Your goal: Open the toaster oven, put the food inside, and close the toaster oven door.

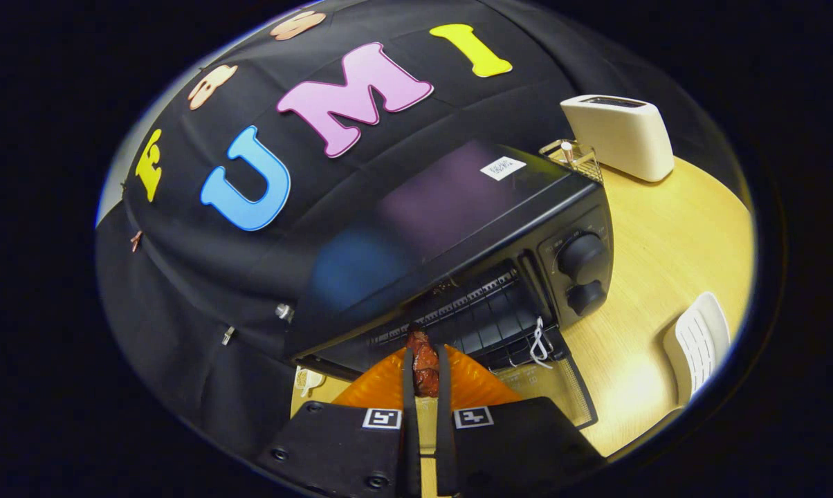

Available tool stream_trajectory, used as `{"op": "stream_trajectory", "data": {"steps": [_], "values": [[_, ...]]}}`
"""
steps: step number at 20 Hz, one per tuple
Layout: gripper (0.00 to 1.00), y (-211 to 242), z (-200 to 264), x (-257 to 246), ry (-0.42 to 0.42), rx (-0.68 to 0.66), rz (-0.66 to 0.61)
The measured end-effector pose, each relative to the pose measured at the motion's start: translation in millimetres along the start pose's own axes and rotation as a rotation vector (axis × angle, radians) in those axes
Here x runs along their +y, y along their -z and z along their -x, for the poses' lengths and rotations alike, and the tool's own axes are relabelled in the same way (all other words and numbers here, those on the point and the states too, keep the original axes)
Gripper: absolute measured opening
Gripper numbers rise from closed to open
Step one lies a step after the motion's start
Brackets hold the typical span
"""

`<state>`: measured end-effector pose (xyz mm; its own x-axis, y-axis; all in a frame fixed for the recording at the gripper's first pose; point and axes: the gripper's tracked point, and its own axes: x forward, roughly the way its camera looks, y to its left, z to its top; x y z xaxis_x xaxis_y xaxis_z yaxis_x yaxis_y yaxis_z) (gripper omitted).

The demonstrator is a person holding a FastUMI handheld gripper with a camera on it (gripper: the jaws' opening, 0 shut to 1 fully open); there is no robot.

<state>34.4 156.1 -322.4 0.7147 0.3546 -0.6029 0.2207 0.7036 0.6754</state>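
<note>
Gripper [425,370] fingers are drawn close together and pinch a reddish-brown piece of food [424,361] between their tips, one finger pressing on each side of it. That food sits at the mouth of the toaster oven [458,228], just at 12 o'clock from the fingertips, level with the front edge of the wire rack [482,321] inside the open cavity. The oven's door [558,387] is folded down toward the fingers, lying at about 3 o'clock of them, with a white cord loop [539,342] hanging at its hinge side. Two dark knobs [582,273] stand one above the other on the oven's control panel, at 2 o'clock from the food. A white label [502,167] is stuck on the oven's glossy top. Beyond the oven, at 1 o'clock, a cream slot toaster [620,135] stands on the wooden table [665,242], with a small clear container [572,158] just beside it. A white ribbed object [699,346] lies on the table at 3 o'clock, well apart from the oven.
</note>
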Motion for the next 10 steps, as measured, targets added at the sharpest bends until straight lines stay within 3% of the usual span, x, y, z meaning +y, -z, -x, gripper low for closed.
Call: {"op": "stream_trajectory", "data": {"steps": [10], "values": [[0.13,-5,-42,-8,0.011,-0.037,-0.131]]}}
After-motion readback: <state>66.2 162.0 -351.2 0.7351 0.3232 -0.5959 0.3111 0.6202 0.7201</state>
